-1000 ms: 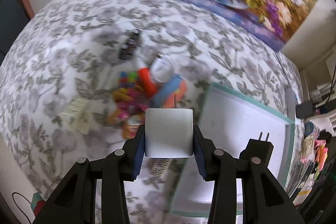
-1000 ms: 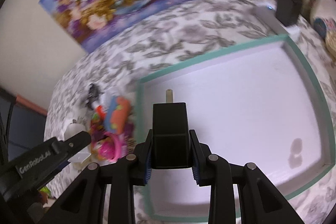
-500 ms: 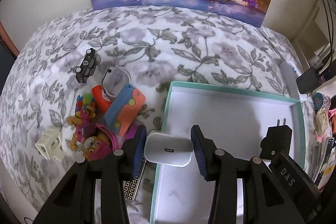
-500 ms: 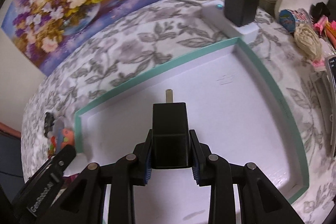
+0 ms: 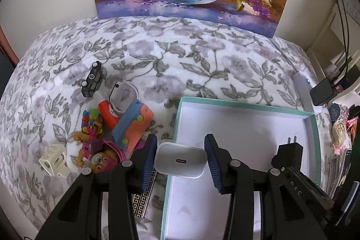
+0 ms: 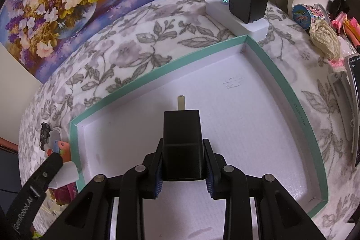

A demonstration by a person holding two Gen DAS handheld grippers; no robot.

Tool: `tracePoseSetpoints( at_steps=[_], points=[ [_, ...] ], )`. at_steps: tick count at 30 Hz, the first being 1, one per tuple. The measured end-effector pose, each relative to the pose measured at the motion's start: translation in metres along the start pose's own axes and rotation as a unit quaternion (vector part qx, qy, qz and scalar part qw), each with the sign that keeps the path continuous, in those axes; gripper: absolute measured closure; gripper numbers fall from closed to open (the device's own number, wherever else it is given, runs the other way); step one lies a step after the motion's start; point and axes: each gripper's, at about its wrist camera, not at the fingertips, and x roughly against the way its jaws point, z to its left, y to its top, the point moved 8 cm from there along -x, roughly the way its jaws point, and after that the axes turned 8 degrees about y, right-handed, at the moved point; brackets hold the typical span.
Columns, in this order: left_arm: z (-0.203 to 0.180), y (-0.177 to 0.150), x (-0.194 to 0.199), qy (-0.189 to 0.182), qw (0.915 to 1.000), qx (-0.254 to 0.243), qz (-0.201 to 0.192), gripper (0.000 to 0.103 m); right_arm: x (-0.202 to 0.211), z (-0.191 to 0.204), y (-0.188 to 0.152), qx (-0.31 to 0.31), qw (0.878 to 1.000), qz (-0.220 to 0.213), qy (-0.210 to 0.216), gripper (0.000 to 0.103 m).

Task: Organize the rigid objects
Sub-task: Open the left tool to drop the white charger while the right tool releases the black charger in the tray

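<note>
While hung over the teal box (image 5: 312, 127), left gripper (image 5: 181, 160) apart round a white charger (image 5: 180, 160), gaps either side, straddling the left wall; right gripper (image 6: 181, 163) clamped on a black charger (image 6: 181, 141), prong forward above the floor. "GenRobot.AI" lettered on left gripper's body.

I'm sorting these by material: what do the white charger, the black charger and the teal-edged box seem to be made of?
White charger: likely smooth satin plastic, with rounded moulded corners and a soft sheen.
Black charger: likely matte plastic, with dull even faces; its prong looks like metal.
Teal-edged box: probably cardboard, with thin folded walls and a matte white lining.
</note>
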Motion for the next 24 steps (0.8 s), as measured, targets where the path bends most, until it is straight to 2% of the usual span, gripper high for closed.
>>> tracePoseSetpoints(
  at_steps=[3, 9, 16, 19, 21, 23, 24],
  points=[
    [-0.005, 0.001, 0.005, -0.029, 0.9996, 0.004, 0.002, 0.058, -0.003, -0.002, -0.001, 0.0, 1.0, 0.004, -0.005, 0.071],
    [-0.024, -0.007, 0.001, -0.051, 0.9985, -0.019, 0.012, 0.058, -0.001, -0.004, -0.001, 0.0, 1.0, 0.005, -0.013, 0.071],
    [-0.036, -0.021, -0.015, -0.038, 0.9973, -0.05, 0.037, 0.057, -0.003, -0.003, -0.002, 0.01, 1.0, 0.007, -0.018, 0.07],
    [-0.036, -0.022, -0.015, -0.034, 0.9972, -0.056, 0.037, 0.057, -0.003, -0.003, -0.001, 0.013, 1.0, 0.008, -0.019, 0.07],
    [-0.035, -0.02, -0.012, -0.032, 0.9972, -0.058, 0.033, 0.055, -0.002, -0.002, 0.0, 0.014, 1.0, 0.01, -0.019, 0.07],
    [-0.032, -0.019, -0.01, -0.031, 0.9975, -0.055, 0.032, 0.046, -0.001, -0.001, 0.0, 0.017, 1.0, 0.01, -0.022, 0.069],
    [-0.029, -0.018, -0.009, -0.028, 0.9978, -0.052, 0.031, 0.044, 0.0, -0.001, 0.0, 0.017, 1.0, 0.01, -0.023, 0.064]
  ],
)
